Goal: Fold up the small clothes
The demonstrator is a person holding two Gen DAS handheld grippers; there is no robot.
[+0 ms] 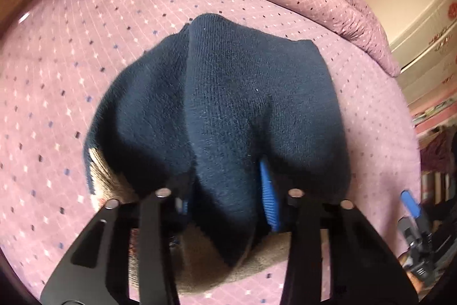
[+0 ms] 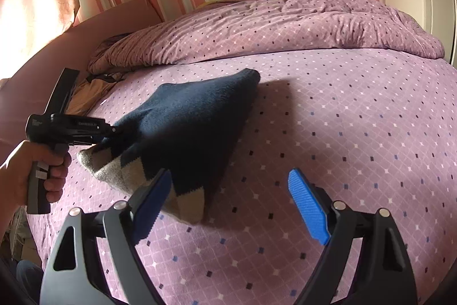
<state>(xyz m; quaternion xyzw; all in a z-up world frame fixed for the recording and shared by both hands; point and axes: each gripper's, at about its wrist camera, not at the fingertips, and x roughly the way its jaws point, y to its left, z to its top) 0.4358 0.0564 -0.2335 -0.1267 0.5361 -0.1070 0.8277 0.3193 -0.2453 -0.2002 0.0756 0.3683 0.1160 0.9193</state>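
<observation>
On purple diamond-print bedsheet [image 2: 342,133], mid-bed: navy knit sweater [image 2: 185,119] with beige argyle hem lies bunched, raised at one side; no neat fold visible yet, most folding judged outstanding. Your left gripper [image 1: 228,207] pinches navy fold near hem, pitched steeply down; your hand [image 2: 25,173] holds its grip. Your right gripper [image 2: 228,205] spread wide, empty, just beside hem corner, angled downward.

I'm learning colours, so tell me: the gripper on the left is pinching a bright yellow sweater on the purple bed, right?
Not yellow. The sweater is dark navy with beige patches, as the right wrist view shows. The rest holds: the left gripper pinches it on the purple bed.
</observation>
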